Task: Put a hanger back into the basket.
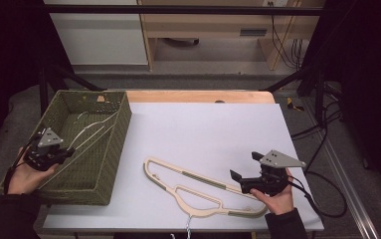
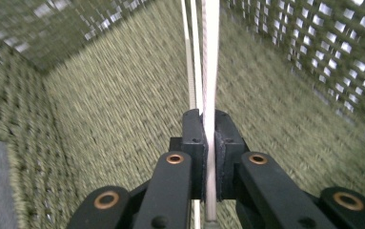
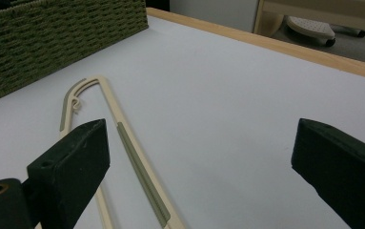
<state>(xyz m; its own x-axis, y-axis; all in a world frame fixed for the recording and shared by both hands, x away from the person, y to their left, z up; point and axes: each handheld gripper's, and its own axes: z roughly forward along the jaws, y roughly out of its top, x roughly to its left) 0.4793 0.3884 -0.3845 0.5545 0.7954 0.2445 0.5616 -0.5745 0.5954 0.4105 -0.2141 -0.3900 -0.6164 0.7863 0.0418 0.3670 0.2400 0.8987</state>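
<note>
A thin white hanger [image 1: 91,130] lies slanted inside the green woven basket [image 1: 113,149] at the table's left. My left gripper [image 1: 70,151] reaches into the basket from its near left side and is shut on that hanger. In the left gripper view the hanger's white bar [image 2: 211,57] runs straight up between the pressed pads of the left gripper [image 2: 207,129]. A cream hanger with green strips [image 1: 198,178] lies flat on the white table near the front. My right gripper [image 1: 245,166] stands open at its right end, nothing between its pads. In the right gripper view the cream hanger [image 3: 137,167] passes beside the left pad.
The white table sheet [image 1: 208,129] stretches from the basket to the right edge, with a wooden strip [image 1: 198,96] along the far side. The basket's wall [image 3: 51,33] shows at the upper left of the right gripper view. Cables hang off the table's right side.
</note>
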